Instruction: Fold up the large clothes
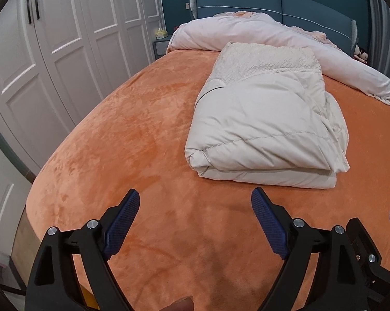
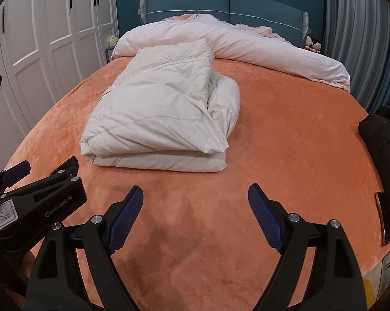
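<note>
- Left wrist view: the left gripper (image 1: 195,202) hovers, jaws wide and empty, over the near orange bed (image 1: 104,134); the folded cream garment (image 1: 267,129) lies farther off, right of centre.
- Right wrist view: the right gripper (image 2: 195,198), jaws wide and empty, faces the garment (image 2: 161,119) ahead-left. Judging from its loose right side, square that edge before finishing.

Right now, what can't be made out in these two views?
- Black garment: right wrist view, cut off by the frame edge; absent from the left view.
- Coat: folded, so sleeves and front are hidden in both views.
- Doll by the headboard: too small to identify.
- Label on the left claw: text unclear.
</note>
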`<action>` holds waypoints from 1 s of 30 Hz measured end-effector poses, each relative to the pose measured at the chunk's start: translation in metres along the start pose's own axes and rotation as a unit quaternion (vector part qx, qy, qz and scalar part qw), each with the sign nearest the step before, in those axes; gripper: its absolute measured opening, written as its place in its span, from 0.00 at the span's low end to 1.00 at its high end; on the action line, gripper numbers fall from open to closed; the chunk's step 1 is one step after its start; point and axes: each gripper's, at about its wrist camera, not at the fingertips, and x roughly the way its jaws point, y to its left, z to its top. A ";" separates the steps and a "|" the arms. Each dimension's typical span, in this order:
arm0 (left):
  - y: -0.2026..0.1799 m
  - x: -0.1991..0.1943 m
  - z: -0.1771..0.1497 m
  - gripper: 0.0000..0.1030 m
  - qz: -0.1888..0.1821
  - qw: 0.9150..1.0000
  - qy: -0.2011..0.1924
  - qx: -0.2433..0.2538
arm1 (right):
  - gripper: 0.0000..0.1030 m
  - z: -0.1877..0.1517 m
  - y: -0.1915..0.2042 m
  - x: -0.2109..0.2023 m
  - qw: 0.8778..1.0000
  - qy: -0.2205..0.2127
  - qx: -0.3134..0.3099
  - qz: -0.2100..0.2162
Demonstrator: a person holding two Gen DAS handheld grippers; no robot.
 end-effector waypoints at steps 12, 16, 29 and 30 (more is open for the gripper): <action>0.002 0.007 -0.002 0.82 0.006 1.000 0.009 -0.004 | 0.78 0.000 0.005 0.004 1.000 0.008 0.002 0.000; 0.004 0.010 -0.002 0.82 0.003 1.000 0.014 -0.005 | 0.78 0.000 0.005 0.007 1.000 0.012 0.001 0.000; 0.003 0.018 -0.006 0.82 0.004 1.000 0.022 0.001 | 0.78 -0.006 0.005 0.016 1.000 0.025 0.011 -0.003; 0.002 0.019 -0.006 0.82 0.005 1.000 0.023 0.001 | 0.78 -0.007 0.005 0.017 1.000 0.026 0.010 -0.004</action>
